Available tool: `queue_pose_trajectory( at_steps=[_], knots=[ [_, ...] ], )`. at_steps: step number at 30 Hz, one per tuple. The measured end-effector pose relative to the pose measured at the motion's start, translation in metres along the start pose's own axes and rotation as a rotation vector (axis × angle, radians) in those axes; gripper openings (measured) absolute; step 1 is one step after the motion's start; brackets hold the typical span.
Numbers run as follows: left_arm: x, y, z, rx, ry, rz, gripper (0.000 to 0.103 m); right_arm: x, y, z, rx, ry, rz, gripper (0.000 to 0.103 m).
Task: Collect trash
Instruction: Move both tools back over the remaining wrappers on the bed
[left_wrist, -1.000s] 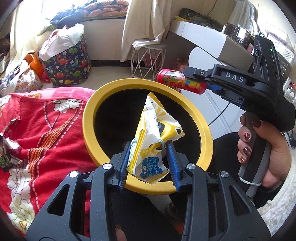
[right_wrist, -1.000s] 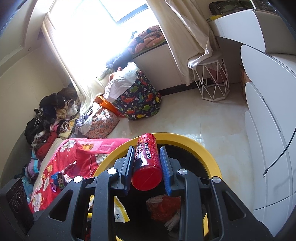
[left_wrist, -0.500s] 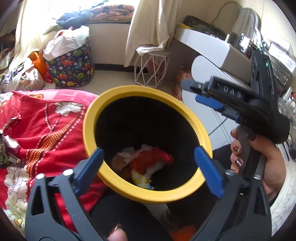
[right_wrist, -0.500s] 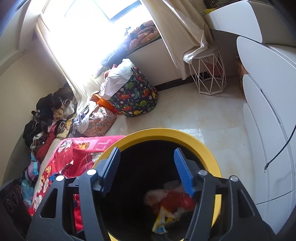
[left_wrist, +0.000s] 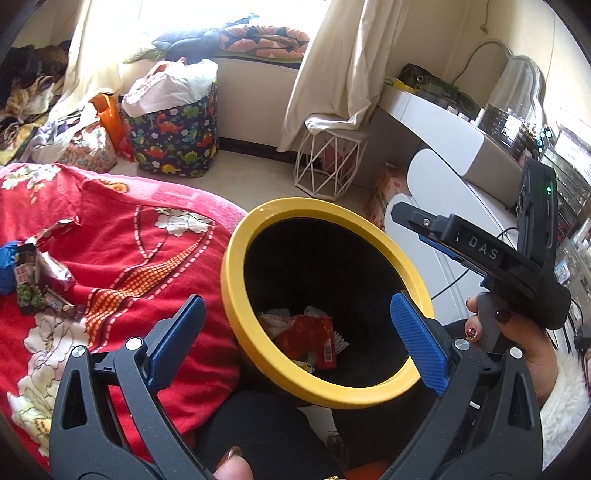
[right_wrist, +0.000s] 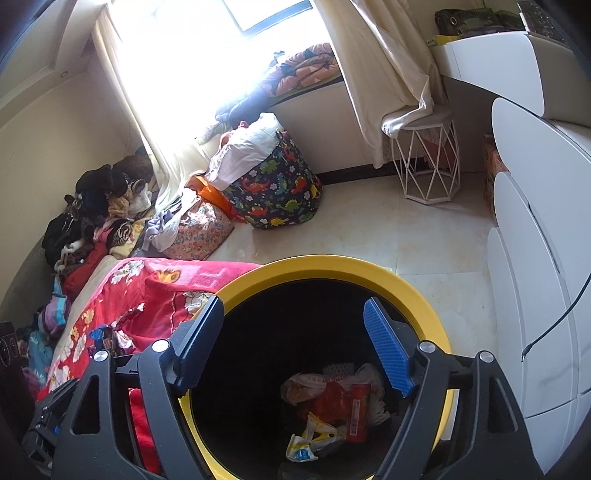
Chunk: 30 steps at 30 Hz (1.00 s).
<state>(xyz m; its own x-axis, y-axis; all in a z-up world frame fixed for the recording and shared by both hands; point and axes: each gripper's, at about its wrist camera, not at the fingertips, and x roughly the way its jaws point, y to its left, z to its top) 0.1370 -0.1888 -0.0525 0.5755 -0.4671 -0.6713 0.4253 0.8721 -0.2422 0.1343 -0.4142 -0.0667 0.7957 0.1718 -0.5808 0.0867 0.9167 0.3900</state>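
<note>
left gripper (left_wrist: 295, 339) jaws have just opened wide, empty | right gripper (right_wrist: 291, 347) just opened, empty | wrappers (right_wrist: 332, 410) lie in the yellow bin (left_wrist: 236, 266) | step: drop done | next: fetch wrappers on red blanket (left_wrist: 33, 280)

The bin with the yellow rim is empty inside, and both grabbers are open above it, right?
Not quite. The bin with the yellow rim is not empty: the right wrist view shows a red can, a yellow and white wrapper and other crumpled wrappers at its bottom. The rest holds: the left gripper and right gripper both have open jaws with nothing between them.
</note>
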Motion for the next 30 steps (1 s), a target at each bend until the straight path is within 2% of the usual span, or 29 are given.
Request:
queue_pose_trajectory(
  at_steps=[14, 30],
  knots=[
    [-0.027, 0.032, 0.003, -0.035, -0.059, 0.066, 0.092, -0.009, 0.037, -0.004, -0.085, -0.053, 0.074, 0.080],
    [-0.068, 0.082, 0.012, -0.093, -0.163, 0.171, 0.092, -0.013, 0.095, -0.018, -0.220, -0.050, 0.168, 0.081]
  ],
)
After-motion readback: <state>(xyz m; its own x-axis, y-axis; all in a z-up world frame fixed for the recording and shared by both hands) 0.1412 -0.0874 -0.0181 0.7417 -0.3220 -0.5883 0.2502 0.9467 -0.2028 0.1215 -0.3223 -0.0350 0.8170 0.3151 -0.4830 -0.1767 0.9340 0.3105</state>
